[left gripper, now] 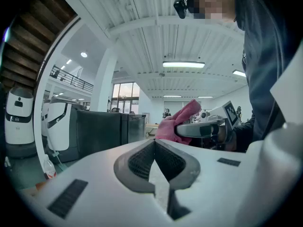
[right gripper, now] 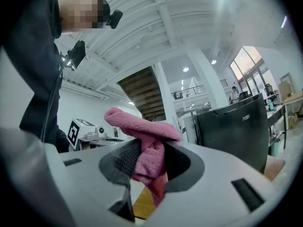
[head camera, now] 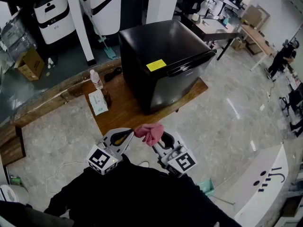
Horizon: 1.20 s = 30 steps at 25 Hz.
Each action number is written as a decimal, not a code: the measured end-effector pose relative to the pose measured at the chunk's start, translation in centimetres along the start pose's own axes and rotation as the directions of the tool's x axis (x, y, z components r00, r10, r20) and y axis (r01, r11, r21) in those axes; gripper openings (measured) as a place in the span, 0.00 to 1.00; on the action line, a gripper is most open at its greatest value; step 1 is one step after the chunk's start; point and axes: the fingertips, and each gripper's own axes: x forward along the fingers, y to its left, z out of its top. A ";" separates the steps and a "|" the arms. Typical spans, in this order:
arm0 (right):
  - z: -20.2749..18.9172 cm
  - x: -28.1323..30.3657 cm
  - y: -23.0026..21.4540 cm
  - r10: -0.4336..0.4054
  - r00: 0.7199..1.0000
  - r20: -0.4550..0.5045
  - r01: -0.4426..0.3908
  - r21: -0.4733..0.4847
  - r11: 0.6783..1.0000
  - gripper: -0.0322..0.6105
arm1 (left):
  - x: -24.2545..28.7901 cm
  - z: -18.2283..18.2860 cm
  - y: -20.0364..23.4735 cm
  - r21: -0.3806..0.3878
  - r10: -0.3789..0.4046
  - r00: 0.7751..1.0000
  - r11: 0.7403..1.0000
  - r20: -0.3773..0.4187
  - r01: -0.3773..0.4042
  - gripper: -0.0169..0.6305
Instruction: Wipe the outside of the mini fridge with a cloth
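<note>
The black mini fridge (head camera: 163,60) stands on a low wooden platform (head camera: 120,115) ahead of me, a yellow sticker on its top. A pink cloth (head camera: 149,132) is bunched in my right gripper (head camera: 159,137), which is shut on it and held near my body, well short of the fridge. In the right gripper view the cloth (right gripper: 147,150) fills the jaws and the fridge (right gripper: 234,131) is at the right. My left gripper (head camera: 124,137) is beside it, shut on nothing. The left gripper view shows the closed pads (left gripper: 142,161), the cloth (left gripper: 179,121) and the fridge (left gripper: 102,132).
A water bottle (head camera: 96,79), a small dark bottle (head camera: 107,97) and a white packet (head camera: 98,102) sit on the platform left of the fridge. White machines (head camera: 53,15) and a cardboard box (head camera: 31,63) stand behind. A desk (head camera: 220,30) is at the back right. A white cable (head camera: 60,175) lies on the stone floor.
</note>
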 end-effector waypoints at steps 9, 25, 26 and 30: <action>-0.4 0.1 -1.2 -0.018 1.000 0.002 0.018 0.033 0.999 0.26 | 0.7 -0.3 0.4 -0.003 0.012 1.000 1.000 -0.003 -0.012 0.04; -0.6 9.8 -4.2 -0.106 0.982 0.155 0.009 0.525 0.851 0.27 | -0.2 1.6 11.0 0.040 0.141 0.990 0.989 0.016 -0.141 0.04; -0.7 11.5 -4.3 -0.104 0.980 0.169 -0.013 0.576 0.818 0.27 | -0.3 1.7 12.6 0.040 0.148 0.989 0.988 0.018 -0.149 0.04; -1.2 18.4 -4.7 -0.103 0.980 0.171 -0.041 0.677 0.735 0.28 | -0.6 1.9 18.8 0.018 0.158 0.987 0.987 0.030 -0.159 0.04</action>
